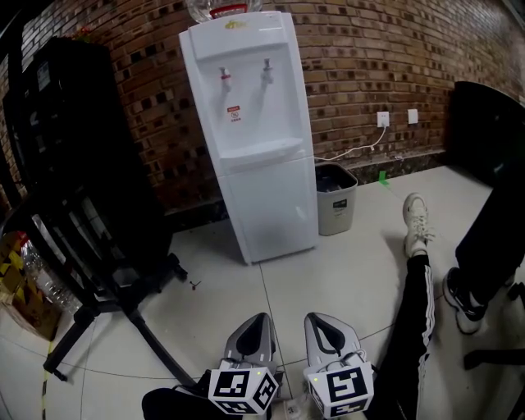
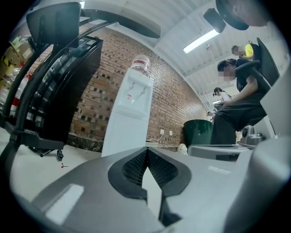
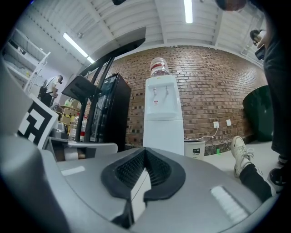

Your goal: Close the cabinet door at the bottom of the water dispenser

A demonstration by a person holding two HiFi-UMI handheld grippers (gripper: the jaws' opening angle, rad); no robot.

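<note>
Two grippers sit side by side at the bottom of my head view, both pointing level toward twelve o'clock. The left gripper has its jaws pressed together at the tips with nothing between them, as its own view shows. The right gripper is the same, closed and empty. Neither touches anything, and pale floor tiles stretch ahead of them. At twelve o'clock, well apart from both grippers, the white water dispenser stands upright with its back to the brick wall. A water bottle sits on top of it, and two taps are set in its upper recess. The cabinet door fills the lower front of the dispenser, and from here I see it lying flush with the body, with no gap at its edges. Just beside the dispenser, at one o'clock, stands a dark waste bin, and a white cable runs along the wall to a socket above it. At two o'clock a person's leg in dark trousers is stretched over the floor and ends in a white shoe. At ten o'clock a black office chair is tipped back on its wheeled base.
</note>
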